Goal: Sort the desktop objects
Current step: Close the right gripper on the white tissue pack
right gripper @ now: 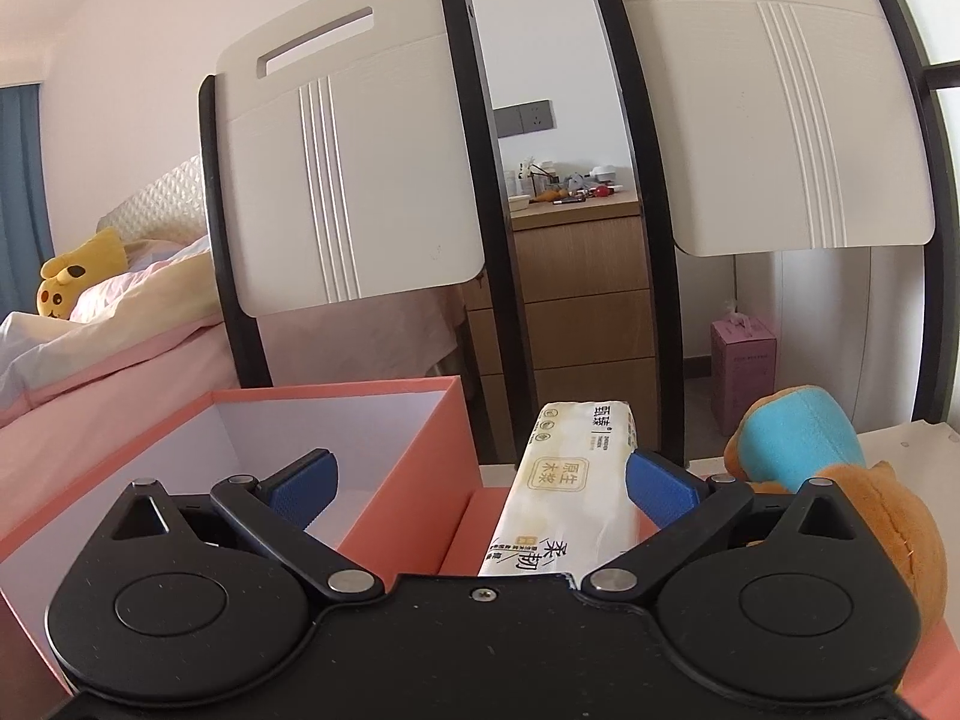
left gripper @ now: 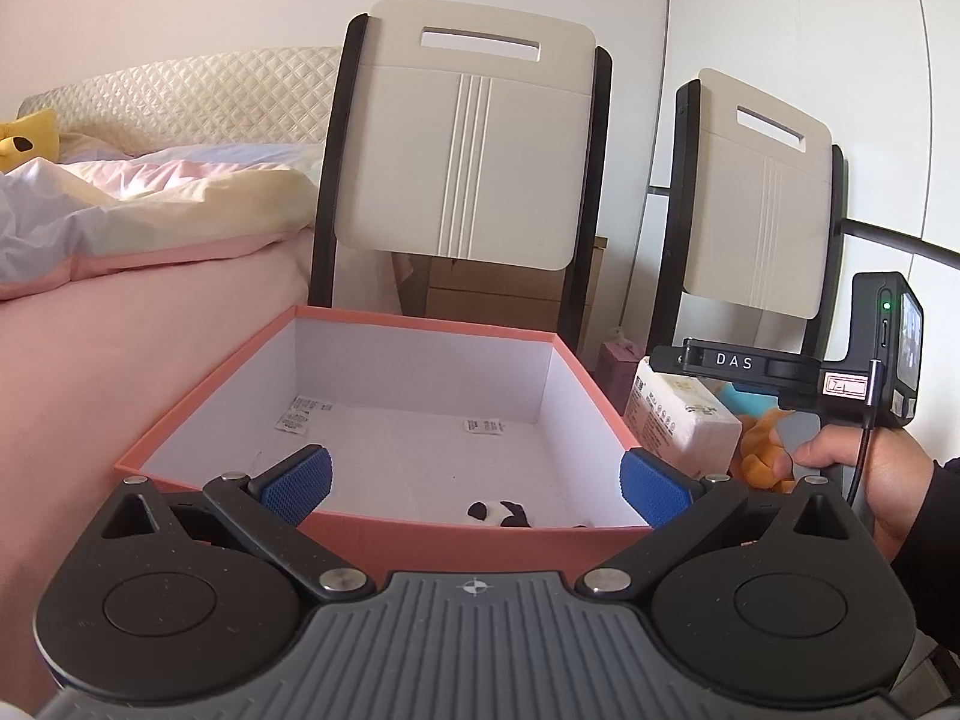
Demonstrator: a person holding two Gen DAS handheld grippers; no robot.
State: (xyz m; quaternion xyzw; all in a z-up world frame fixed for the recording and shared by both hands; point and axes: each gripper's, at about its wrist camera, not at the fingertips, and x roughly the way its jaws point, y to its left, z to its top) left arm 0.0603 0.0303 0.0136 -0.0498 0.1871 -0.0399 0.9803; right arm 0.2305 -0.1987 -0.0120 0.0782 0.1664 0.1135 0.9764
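In the left wrist view an orange box (left gripper: 372, 540) with a white inside stands straight ahead. A small black-and-white panda toy (left gripper: 498, 513) lies at its near wall. My left gripper (left gripper: 477, 489) hangs open over the near rim with nothing between its fingers. In the right wrist view my right gripper (right gripper: 480, 489) is open around a wrapped tissue pack (right gripper: 564, 480), which lies close to the right finger (right gripper: 660, 489). The orange box (right gripper: 408, 462) is to the left of the pack. An orange and blue plush toy (right gripper: 798, 438) sits to the right.
Two white chair backs (right gripper: 354, 180) (right gripper: 780, 120) stand just behind the box. A bed with pink bedding (left gripper: 120, 240) is on the left. A wooden dresser (right gripper: 582, 312) and a pink carton (right gripper: 744, 354) stand farther back. A hand (left gripper: 840, 456) holds the right tool.
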